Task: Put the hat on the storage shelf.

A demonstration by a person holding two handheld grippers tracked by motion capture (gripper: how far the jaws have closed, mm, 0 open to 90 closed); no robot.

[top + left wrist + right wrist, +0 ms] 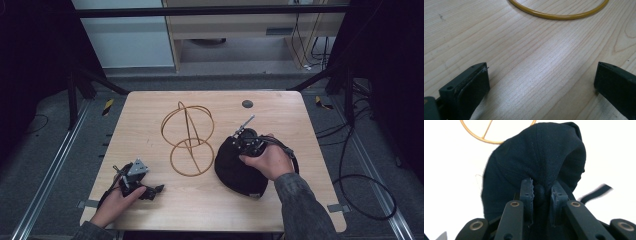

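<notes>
Dark cap (536,162) between closed jaws

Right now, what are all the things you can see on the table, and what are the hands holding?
Cap: one, black, right of the stand, pinched in the right gripper.
Wire stand: one, gold, table middle, upright on a ring base.
Round disc: one, dark grey, far edge of the table.
Table: one, light wood.
Right gripper: one, black, jaws shut on a fold of cap fabric.
Left gripper: one, black, jaws wide apart over bare wood, near left.
</notes>
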